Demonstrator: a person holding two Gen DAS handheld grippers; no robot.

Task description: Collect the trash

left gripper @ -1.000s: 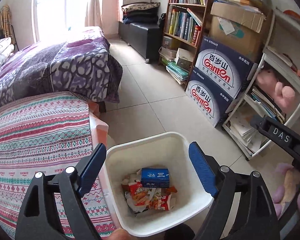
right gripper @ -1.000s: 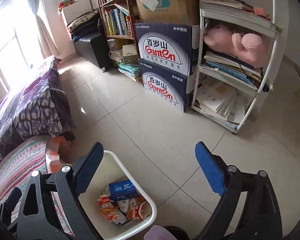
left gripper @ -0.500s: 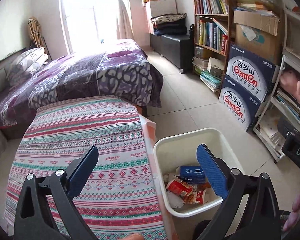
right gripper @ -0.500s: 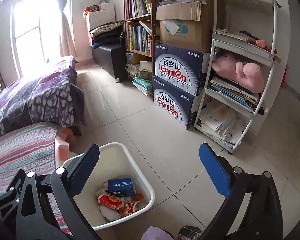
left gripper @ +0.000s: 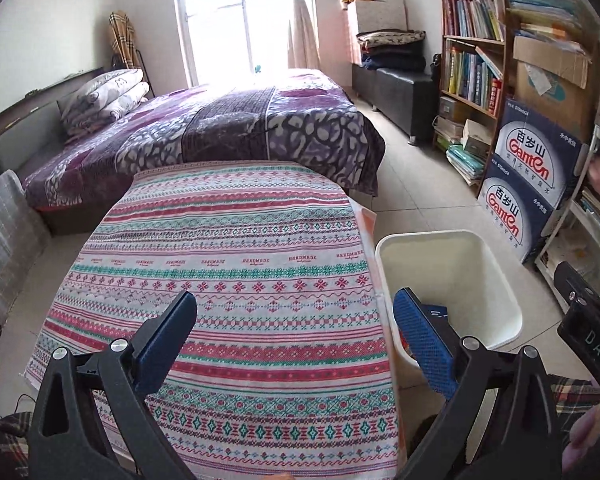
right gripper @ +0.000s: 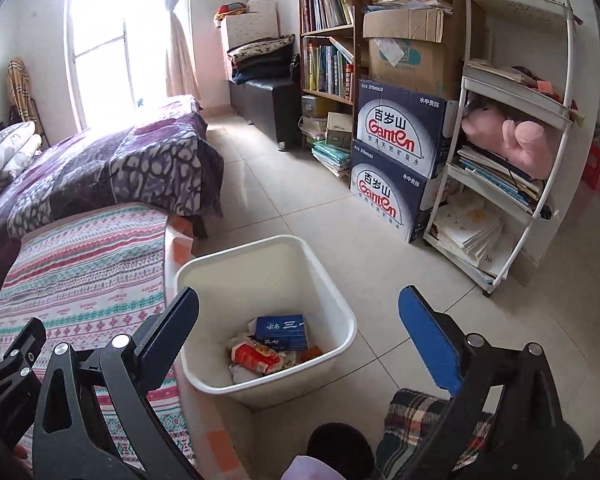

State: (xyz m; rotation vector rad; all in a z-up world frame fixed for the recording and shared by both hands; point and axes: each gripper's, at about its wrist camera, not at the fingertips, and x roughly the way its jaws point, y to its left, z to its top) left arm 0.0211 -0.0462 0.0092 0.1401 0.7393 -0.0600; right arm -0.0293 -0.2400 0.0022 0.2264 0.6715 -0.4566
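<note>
A white plastic bin (right gripper: 340, 308) stands on the tiled floor beside a table with a striped patterned cloth (left gripper: 236, 264). In it lie a blue box (right gripper: 282, 330), a red snack wrapper (right gripper: 254, 356) and other wrappers. The bin also shows in the left wrist view (left gripper: 476, 272). My left gripper (left gripper: 296, 338) is open and empty above the cloth's near part. My right gripper (right gripper: 300, 332) is open and empty above the bin. No loose trash shows on the cloth.
A purple bed (left gripper: 220, 128) lies behind the table. Two stacked Ganten boxes (right gripper: 396, 160), a bookshelf (right gripper: 328, 56) and a white rack with a pink plush toy (right gripper: 512, 140) line the right wall. Plaid slippers (right gripper: 428, 420) are at the bottom.
My left gripper has swung left from over the bin to over the cloth. My right gripper has risen and pulled back a little, so the bin shows more fully.
</note>
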